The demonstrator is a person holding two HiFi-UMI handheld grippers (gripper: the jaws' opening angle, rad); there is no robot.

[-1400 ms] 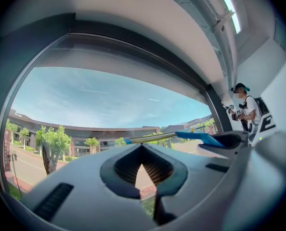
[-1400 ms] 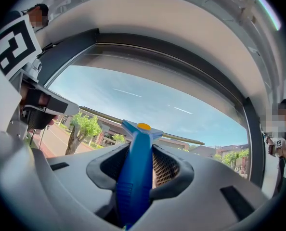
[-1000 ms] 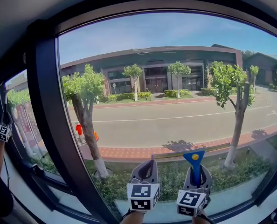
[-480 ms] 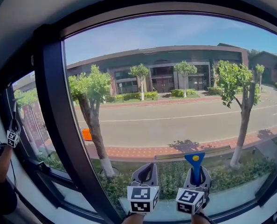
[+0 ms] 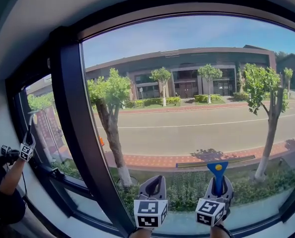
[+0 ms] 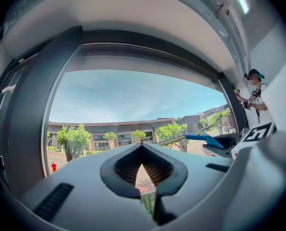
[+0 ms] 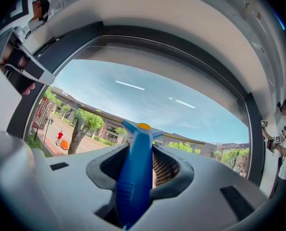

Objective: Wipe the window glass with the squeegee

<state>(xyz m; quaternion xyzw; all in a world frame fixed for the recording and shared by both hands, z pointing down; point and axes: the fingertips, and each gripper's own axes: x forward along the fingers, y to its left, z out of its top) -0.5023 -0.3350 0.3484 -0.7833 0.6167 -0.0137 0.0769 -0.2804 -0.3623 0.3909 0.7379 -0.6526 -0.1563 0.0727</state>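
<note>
I can read no words, numbers or brands: the cubes on my left hand-held gripper (image 5: 155, 181) and right hand-held gripper (image 5: 218, 181) show only square markers, and the red banner (image 7: 41, 110) outside is illegible.

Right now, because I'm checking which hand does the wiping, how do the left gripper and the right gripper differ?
The right gripper is clamped on the blue squeegee; the left gripper holds nothing. The right gripper's fingers stand apart round the squeegee's handle; the left gripper's fingers meet at their tips. Both sit low in front of the window glass, side by side, pointing towards it.
</note>
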